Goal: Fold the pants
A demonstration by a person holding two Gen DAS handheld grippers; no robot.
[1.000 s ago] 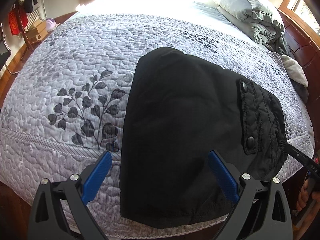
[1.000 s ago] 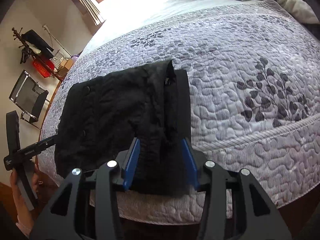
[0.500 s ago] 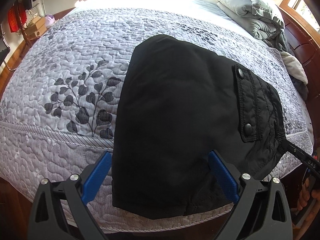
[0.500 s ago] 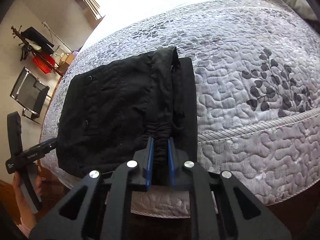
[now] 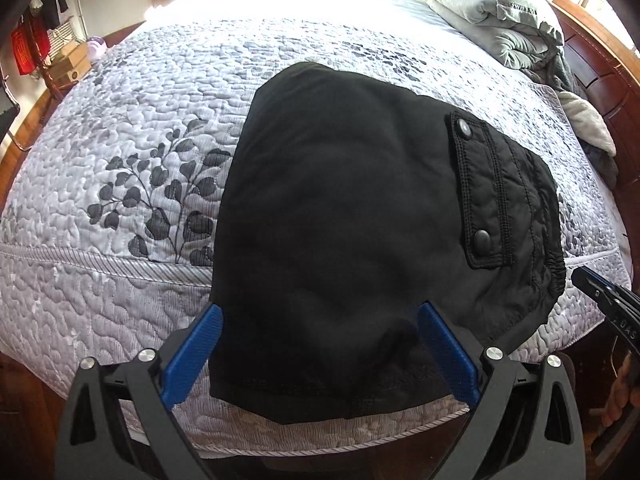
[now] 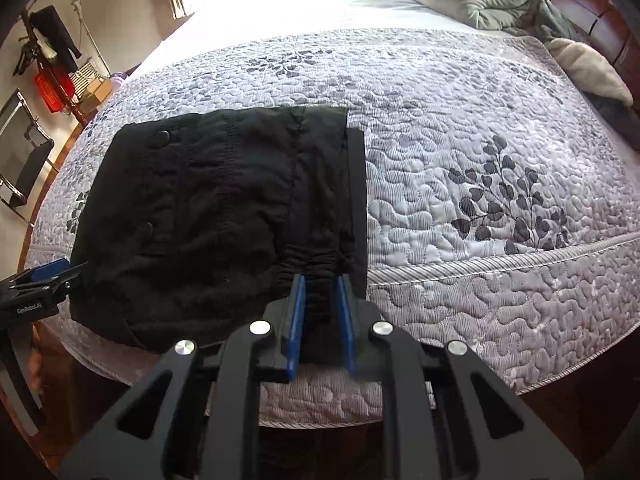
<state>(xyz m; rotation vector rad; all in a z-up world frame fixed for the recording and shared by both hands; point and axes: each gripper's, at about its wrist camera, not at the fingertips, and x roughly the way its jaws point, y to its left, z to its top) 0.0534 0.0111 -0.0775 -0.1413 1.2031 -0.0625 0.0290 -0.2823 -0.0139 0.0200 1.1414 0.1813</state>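
pants: black, folded | snap pocket flap up | on quilt

The pants' near hem is hidden behind the right gripper's fingers. Beyond, the headboard is cut by the frame edge.

Black pants, folded into a compact stack | lying flat on the quilted bedspread near the bed's front edge | snap-buttoned flap pocket facing up on the top layer | gathered elastic waistband at the front edge | lower layer showing along one side
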